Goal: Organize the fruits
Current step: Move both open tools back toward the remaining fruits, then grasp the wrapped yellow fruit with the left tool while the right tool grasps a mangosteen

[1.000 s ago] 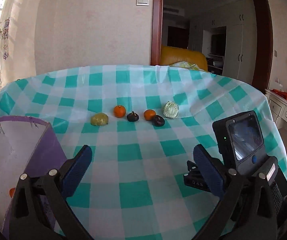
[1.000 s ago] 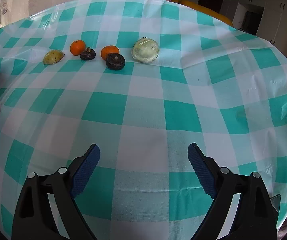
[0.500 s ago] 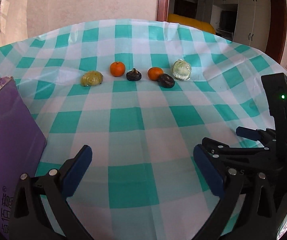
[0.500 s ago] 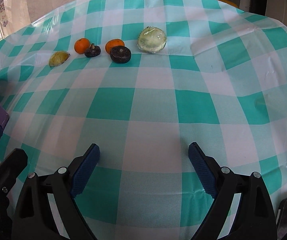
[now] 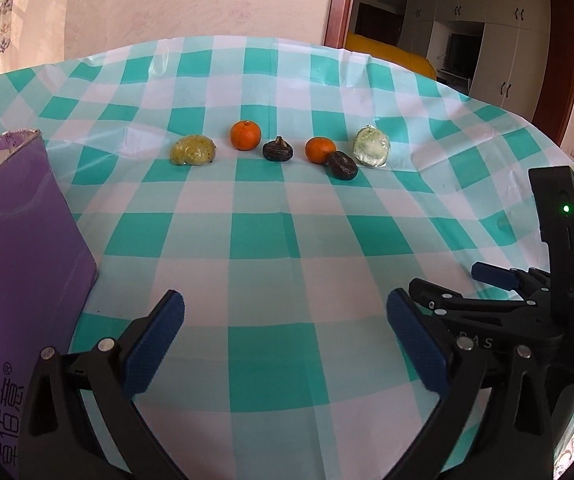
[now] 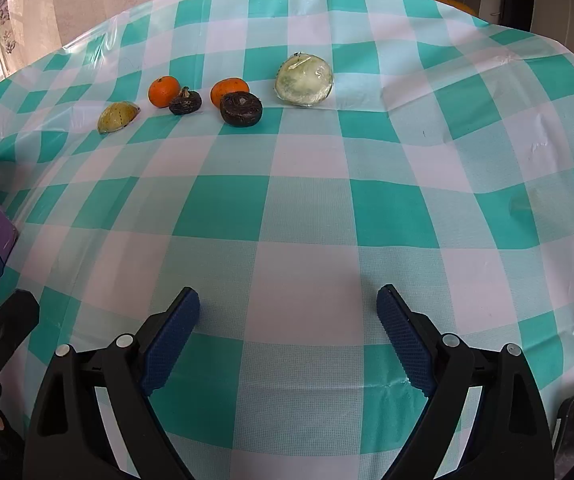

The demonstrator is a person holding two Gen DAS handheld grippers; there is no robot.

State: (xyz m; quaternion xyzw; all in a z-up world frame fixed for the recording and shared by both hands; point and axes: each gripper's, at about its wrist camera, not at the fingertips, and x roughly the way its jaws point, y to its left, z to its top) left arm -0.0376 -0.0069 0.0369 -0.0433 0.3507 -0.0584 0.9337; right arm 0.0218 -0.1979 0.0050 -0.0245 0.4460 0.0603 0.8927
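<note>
Both your tools, left tool (image 5: pixel 285 344) and right tool (image 6: pixel 289 336), were spread and empty. The fruits (image 6: pixel 223 96) lay in a row at the desk's far side, well apart from them. Risk: dark fruit (image 6: pixel 241 109) touched an orange (image 6: pixel 229 90); grabbing one could roll the other.

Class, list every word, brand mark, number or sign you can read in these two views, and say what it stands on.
"佰意" with an ® mark: printed sideways, low on the purple box; one more character is cut off.
"AS": pale letters on the right claw's black body; those before are hidden.
Nothing readable on the fruits or tablecloth.
</note>
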